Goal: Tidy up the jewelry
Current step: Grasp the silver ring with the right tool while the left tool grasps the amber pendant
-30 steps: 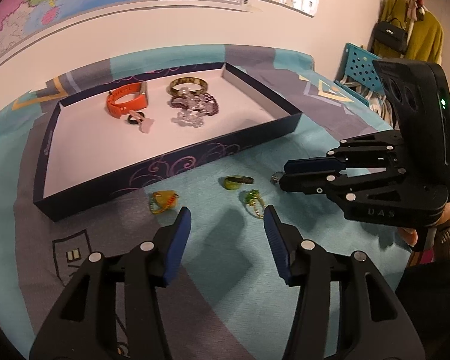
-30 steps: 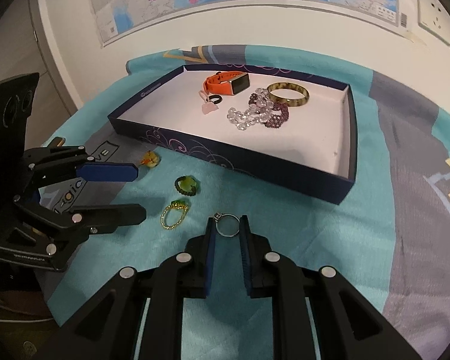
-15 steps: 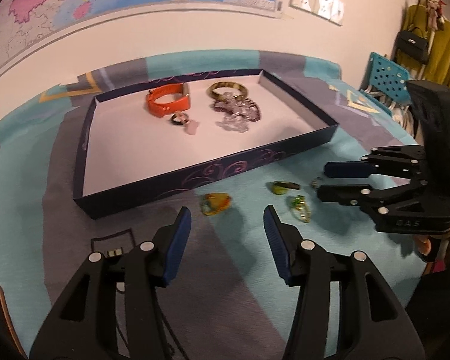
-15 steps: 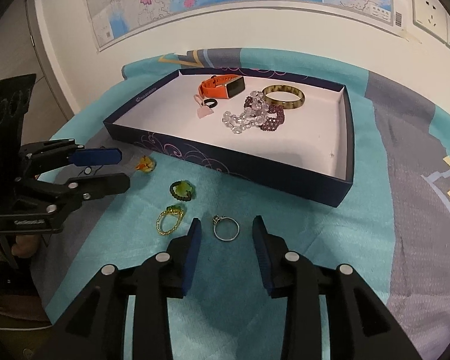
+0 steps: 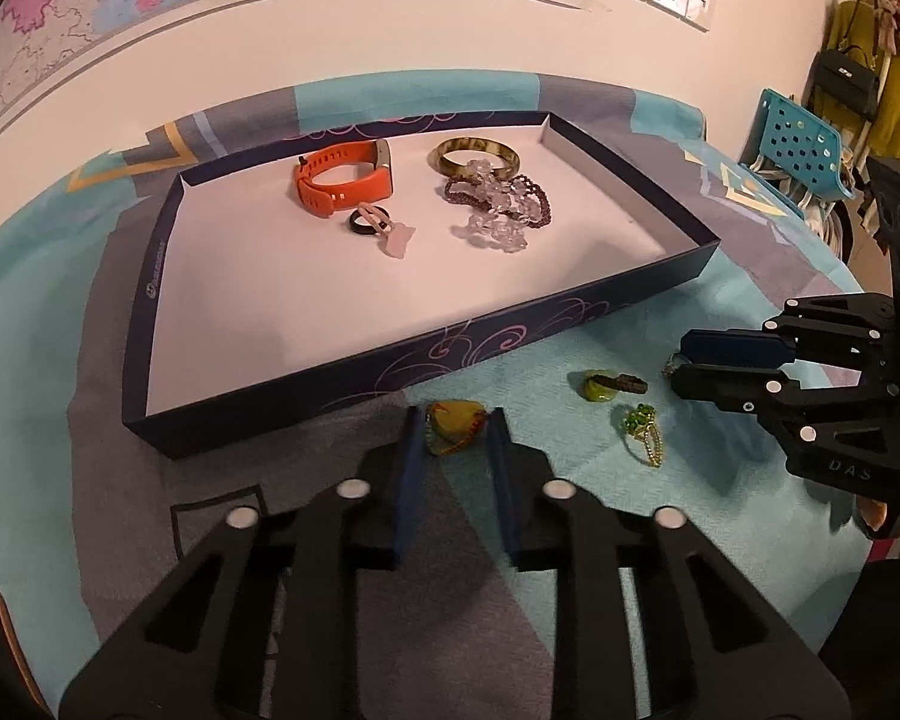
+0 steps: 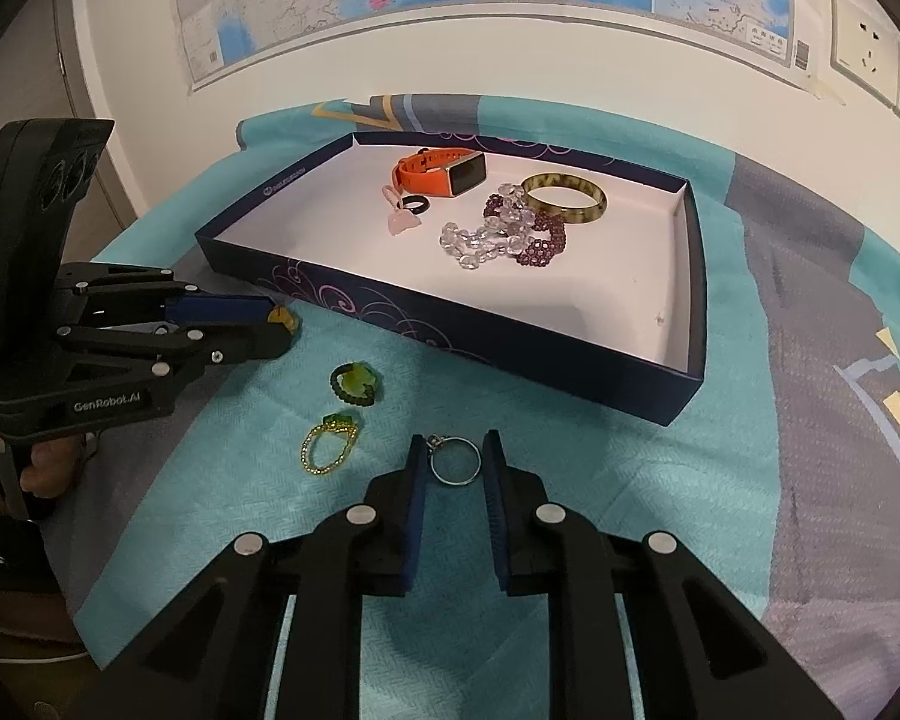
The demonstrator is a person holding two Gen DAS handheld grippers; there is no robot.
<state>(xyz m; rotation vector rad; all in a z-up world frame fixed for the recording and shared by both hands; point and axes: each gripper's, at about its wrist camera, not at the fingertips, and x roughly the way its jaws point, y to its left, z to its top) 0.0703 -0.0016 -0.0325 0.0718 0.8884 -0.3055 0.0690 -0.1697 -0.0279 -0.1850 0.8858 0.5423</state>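
My left gripper (image 5: pixel 453 435) had just closed on the yellow ring (image 5: pixel 455 425) and my right gripper (image 6: pixel 453 462) on the silver ring (image 6: pixel 455 462), both on the cloth, tray (image 5: pixel 450 354) straight ahead beyond the fingertips.

A tray (image 6: pixel 693 300) sat on the cloth (image 6: pixel 570 480), holding a watch (image 6: pixel 444 171), bangle (image 6: pixel 564 198) and bead bracelets (image 6: pixel 504 237) toward its far side. Four rings (image 6: pixel 354 384) lay on the cloth before it.
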